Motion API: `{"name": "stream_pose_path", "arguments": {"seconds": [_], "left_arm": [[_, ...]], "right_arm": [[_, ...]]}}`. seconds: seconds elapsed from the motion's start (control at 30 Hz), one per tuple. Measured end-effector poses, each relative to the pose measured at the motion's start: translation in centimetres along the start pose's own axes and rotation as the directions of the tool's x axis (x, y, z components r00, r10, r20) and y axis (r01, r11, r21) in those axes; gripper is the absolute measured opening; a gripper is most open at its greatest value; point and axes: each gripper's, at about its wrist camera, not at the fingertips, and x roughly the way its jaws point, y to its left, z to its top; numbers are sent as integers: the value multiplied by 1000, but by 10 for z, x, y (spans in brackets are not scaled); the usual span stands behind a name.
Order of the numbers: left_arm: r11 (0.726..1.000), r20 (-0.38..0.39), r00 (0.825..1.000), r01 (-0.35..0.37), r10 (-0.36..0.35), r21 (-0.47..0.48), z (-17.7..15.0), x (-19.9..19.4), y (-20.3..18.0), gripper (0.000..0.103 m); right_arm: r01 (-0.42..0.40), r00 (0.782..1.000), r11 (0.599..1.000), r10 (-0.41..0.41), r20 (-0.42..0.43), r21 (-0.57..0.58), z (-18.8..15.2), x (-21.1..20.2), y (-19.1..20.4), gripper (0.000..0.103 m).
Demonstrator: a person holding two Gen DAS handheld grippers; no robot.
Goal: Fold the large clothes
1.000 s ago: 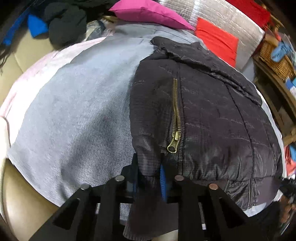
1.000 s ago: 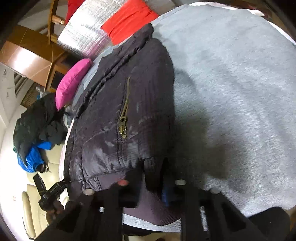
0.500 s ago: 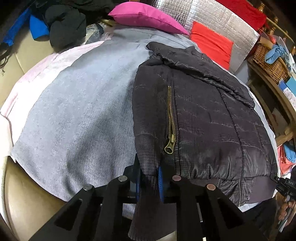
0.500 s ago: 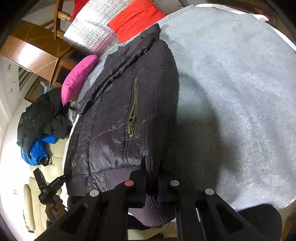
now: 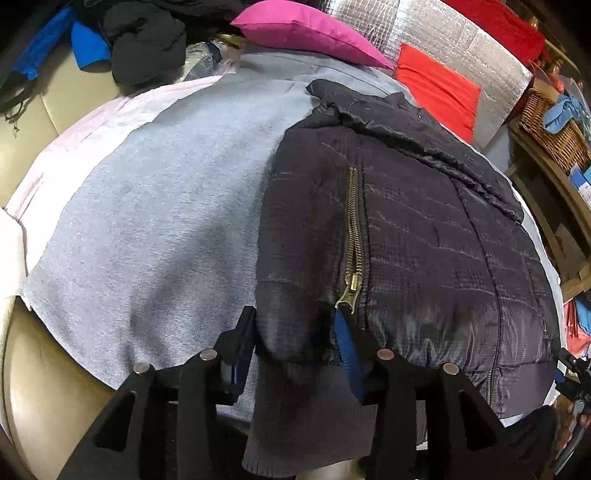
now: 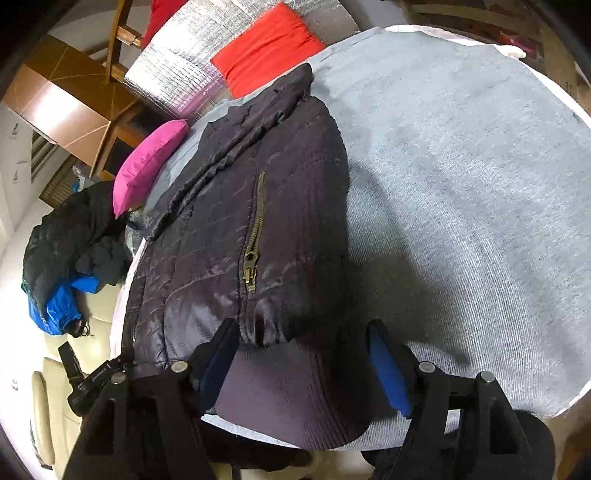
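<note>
A black quilted jacket [image 5: 406,236] with a brass pocket zipper [image 5: 352,240] lies flat on a grey cloth [image 5: 147,221]. My left gripper [image 5: 293,343] sits at the jacket's near hem corner. Its jaws are opening, and the bunched hem fabric lies loose between them. In the right wrist view the same jacket [image 6: 229,229] stretches away over the grey cloth [image 6: 461,184]. My right gripper [image 6: 303,362] stands at the other hem corner, its jaws opening wide. The ribbed waistband [image 6: 288,391] lies between its blue pads [image 6: 388,373] without being pressed.
A magenta pillow [image 5: 306,33], a red cushion [image 5: 436,85] and a silver foil mat [image 5: 461,44] lie at the far end. Dark and blue clothes [image 6: 62,251] are piled on a beige sofa. A wicker basket [image 5: 554,122] on wooden shelves stands at the right.
Both grippers were shut on the jacket's hem and now stand open. The released hem has dropped onto the grey cloth.
</note>
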Motion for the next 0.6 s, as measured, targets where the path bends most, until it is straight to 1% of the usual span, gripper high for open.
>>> {"name": "stream_pose_path", "arguments": {"seconds": [0.07,0.1,0.13,0.17,0.2,0.23,0.27,0.33,0.43,0.5,0.6], "left_arm": [[1000,-2,1000,-14,14,15,0,3,-4,48],[1000,-3,1000,-22,22,22,-2,3,-5,48],[999,-5,999,-38,39,39,-2,4,-7,46],[996,-6,998,-58,58,61,-3,4,-9,29],[995,-3,997,-70,71,75,-4,4,-10,23],[995,-3,998,-61,62,84,-3,2,-10,21],[996,-6,999,-43,44,77,-2,0,-8,19],[998,-4,1000,-21,21,66,0,-5,-5,17],[997,21,1000,-9,8,77,-1,-17,-7,16],[997,24,1000,-3,1,80,-3,-22,-8,16],[997,15,1000,6,-7,74,-4,-22,-3,16]], "right_arm": [[1,1000,1000,-1,-15,1,0,6,0,73],[5,1000,1000,-5,-29,-6,-1,10,3,69],[2,999,1000,-3,-39,-18,-3,14,6,59],[2,999,1000,-3,-49,-28,-4,17,8,31],[33,998,999,-35,-60,-34,-6,22,10,28],[32,997,999,-34,-66,-31,-6,24,9,23],[16,997,1000,-18,-76,-22,-6,25,8,19],[-13,996,1000,12,-85,-14,-4,22,5,17],[-55,995,998,54,-83,-13,-2,13,5,13],[-67,995,998,65,-78,-17,-3,8,6,11],[-70,994,997,68,-81,-15,-4,6,5,11]]}}
